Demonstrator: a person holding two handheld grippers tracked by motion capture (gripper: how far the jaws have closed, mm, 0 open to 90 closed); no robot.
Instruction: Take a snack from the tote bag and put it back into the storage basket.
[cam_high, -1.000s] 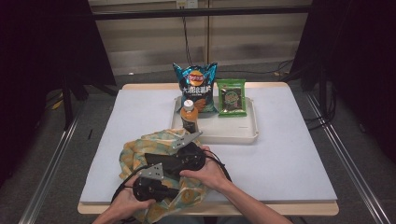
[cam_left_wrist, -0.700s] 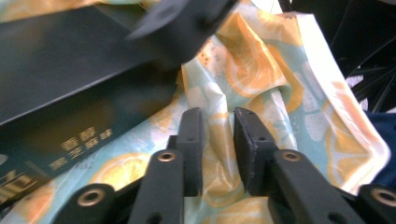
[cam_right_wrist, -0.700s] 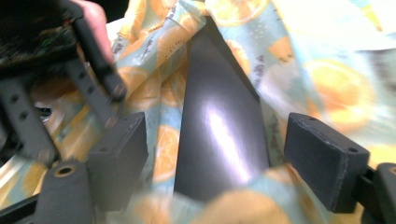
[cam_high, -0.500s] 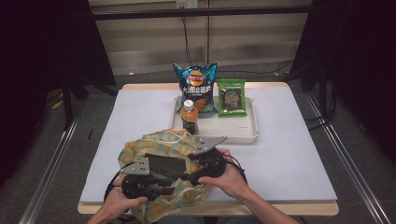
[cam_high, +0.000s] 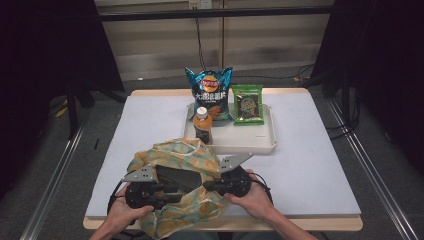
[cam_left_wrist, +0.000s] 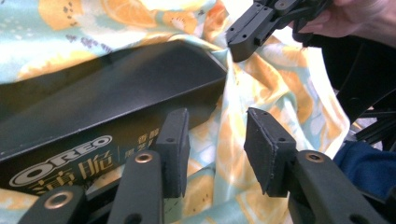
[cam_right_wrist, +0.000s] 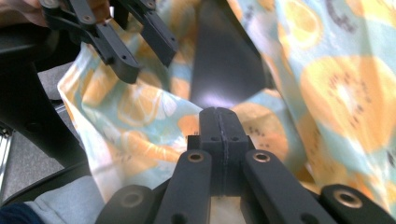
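At the near edge of the tabletop lies a fruit-print cloth bag, crumpled, its lower part hanging over the edge toward the person. A dark Oreo box lies in the bag's mouth, partly covered by cloth; in the left gripper view the box shows its printed side, with the bag folded around its end.

The left gripper sits low at the bag's near left, held by the left hand. In its own view the left gripper stands released, jaws apart, with cloth showing in the gap and the box just beside the left jaw. The right gripper shows farther off in that view, at the bag's rim by the box's end.

The right gripper, held by the right hand, points left at the bag. In its own view the right gripper is clenched, jaws pressed together at the cloth; whether fabric is pinched between them cannot be told. The box lies just beyond its tips.

Farther back a white tray holds a bottle upright at its left front, a blue chip bag behind it and a green packet to the right.
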